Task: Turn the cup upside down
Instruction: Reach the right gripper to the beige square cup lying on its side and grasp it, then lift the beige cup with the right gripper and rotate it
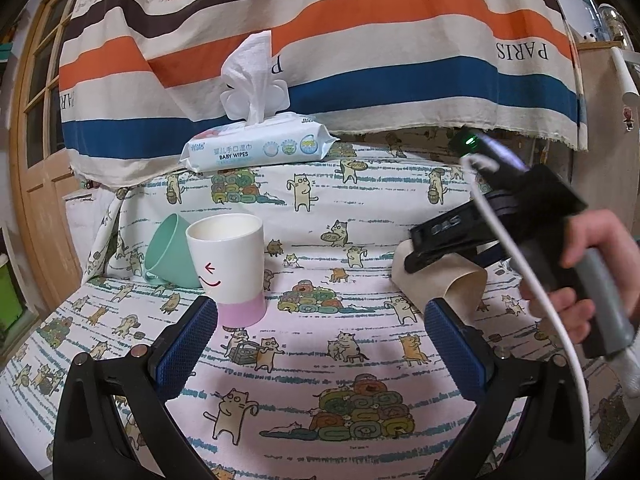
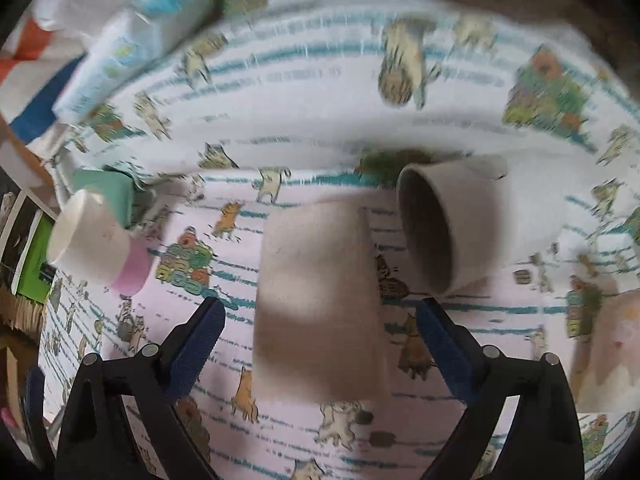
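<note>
The left tool (image 1: pixel 320 308) hangs with its 2 blue-padded fingers (image 1: pixel 188 344) spread wide and nothing between them, low over the desk (image 1: pixel 320 360) with its cat-print cloth. Ahead and to its left stands a white cup (image 1: pixel 230 264) with a pink base and a smiley face, mouth up; a mint-green cup (image 1: pixel 170 254) leans tilted against it from behind.

To the right, the right tool (image 1: pixel 440 248) — held in a hand (image 1: pixel 580 272) — sits over a beige paper cup (image 1: pixel 440 284). In the right wrist view, which is blurred, that tool's fingers (image 2: pixel 444 340) are also wide apart, and the beige paper cup (image 2: pixel 316 300) lies between them without either pad clearly touching it. Just beyond it lies a second greyish cup (image 2: pixel 452 224) on its side, its mouth facing left.

At the back of the desk is a pack of baby wipes (image 1: pixel 260 144) — 1 wipe sticks up — before a striped cloth (image 1: pixel 320 20).
</note>
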Motion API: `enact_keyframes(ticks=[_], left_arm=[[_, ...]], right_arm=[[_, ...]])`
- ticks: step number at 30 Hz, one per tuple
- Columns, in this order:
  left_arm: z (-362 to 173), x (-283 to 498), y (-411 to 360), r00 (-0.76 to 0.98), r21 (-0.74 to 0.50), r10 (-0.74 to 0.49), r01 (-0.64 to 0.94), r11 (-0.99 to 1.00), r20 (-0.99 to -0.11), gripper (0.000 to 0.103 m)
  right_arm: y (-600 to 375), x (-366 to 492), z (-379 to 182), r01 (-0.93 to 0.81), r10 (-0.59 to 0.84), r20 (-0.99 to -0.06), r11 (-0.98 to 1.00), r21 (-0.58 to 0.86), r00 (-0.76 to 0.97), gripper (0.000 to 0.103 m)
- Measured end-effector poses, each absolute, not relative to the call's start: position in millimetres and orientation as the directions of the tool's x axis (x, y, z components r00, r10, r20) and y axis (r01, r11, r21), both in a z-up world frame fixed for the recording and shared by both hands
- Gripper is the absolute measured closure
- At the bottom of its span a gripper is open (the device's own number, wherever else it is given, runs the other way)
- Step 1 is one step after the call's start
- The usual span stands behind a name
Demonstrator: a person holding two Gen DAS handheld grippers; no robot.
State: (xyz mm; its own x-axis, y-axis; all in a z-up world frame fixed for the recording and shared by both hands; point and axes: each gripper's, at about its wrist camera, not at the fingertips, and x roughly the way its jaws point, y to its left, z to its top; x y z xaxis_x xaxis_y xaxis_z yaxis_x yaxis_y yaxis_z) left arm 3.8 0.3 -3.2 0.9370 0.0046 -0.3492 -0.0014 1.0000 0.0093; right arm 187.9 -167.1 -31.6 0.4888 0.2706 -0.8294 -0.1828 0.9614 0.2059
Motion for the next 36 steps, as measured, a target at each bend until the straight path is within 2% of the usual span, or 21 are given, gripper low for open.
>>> enact_keyframes(ticks=[4,7,9,19,26,36], left_arm=[[-3.8,5.4,2.1,0.934,0.004,0.007,-0.006,1.000,-0.358,0.000],[-3.5,5.6,2.3,0.933,0.003,0.008,-0.007,1.000,-0.359,0.000],[-3.7,6.0,2.2,0.933,0.007,0.009,-0.007,1.000,-0.360,0.000],[-3.8,5.8,6.3,0.933,-0.011,0.010,-0.015,1.000,-0.360,0.000],[-2.7,2.9,4.5,0.938,-0.004,0.003,-0.005,1.000,-0.346,0.000],[-2.4,4.6,3.0,0.935,-0.003,0.001,-0.003,1.000,-0.355,0.000]], right_arm=[[-155.3,196.1,-41.2,-0.187,0.233,-0.847,0.969,0.161,0.477,0.008],[-150.9,199.3,-46.9,-0.190,0.210,-0.862,0.973,0.135,0.462,0.019],[-148.6,200.7,-50.4,-0.185,0.179,-0.873,0.977,0.105,0.453,0.032],[-169.1,169.8,-29.7,-0.184,0.213,-0.828,0.974,0.135,0.519,0.033],[-186.3,109.9,-13.7,-0.242,0.303,-0.764,0.950,0.196,0.570,0.033],[-196.0,42.0,-26.3,-0.207,0.296,-0.640,0.955,0.212,0.709,0.033]])
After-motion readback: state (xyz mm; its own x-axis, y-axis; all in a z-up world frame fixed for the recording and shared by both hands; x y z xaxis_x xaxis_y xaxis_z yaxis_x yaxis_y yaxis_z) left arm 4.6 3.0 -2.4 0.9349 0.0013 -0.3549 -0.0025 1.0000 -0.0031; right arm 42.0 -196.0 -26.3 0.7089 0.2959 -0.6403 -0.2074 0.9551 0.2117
